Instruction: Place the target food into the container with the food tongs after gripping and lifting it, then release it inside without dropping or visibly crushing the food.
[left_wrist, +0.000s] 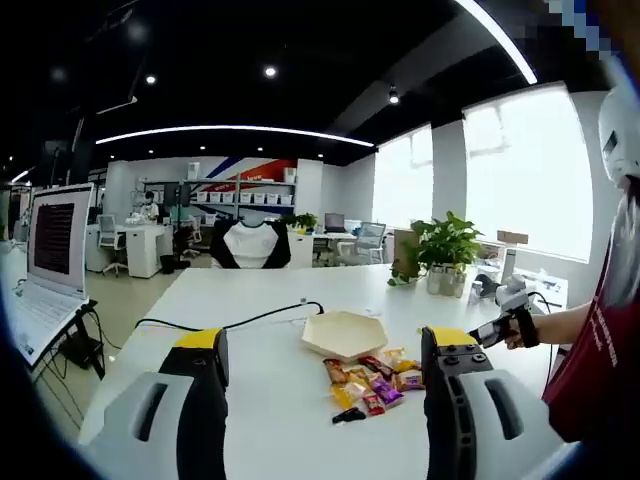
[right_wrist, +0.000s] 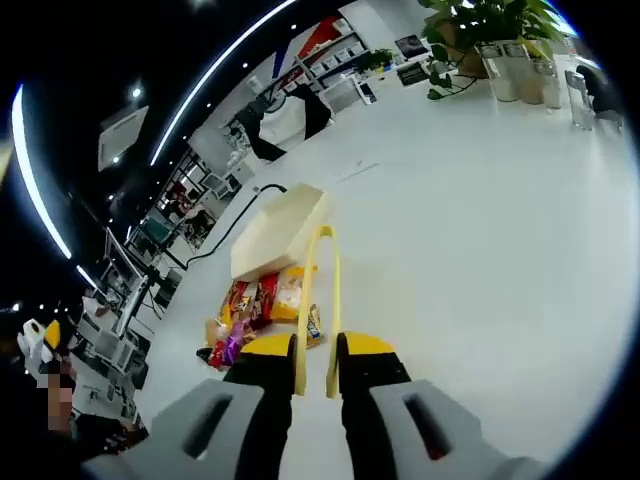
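Observation:
A cream hexagonal container (left_wrist: 345, 333) sits on the white table (left_wrist: 260, 300), with a pile of wrapped snack packets (left_wrist: 370, 385) just in front of it. My left gripper (left_wrist: 323, 342) is open wide and empty, held back from the pile. My right gripper (right_wrist: 316, 372) is shut on yellow food tongs (right_wrist: 322, 270), whose two arms meet at the far end above the near edge of the container (right_wrist: 278, 230). The tongs hold nothing. The packets (right_wrist: 258, 305) lie to the left of the tongs. In the left gripper view a hand holds the right gripper (left_wrist: 508, 320) at the right.
A black cable (left_wrist: 240, 320) runs across the table to the container. Potted plants (left_wrist: 445, 245) and small jars stand at the far right edge. An open laptop (left_wrist: 50, 260) is at the left. A person in a red top (left_wrist: 590, 350) stands at the right.

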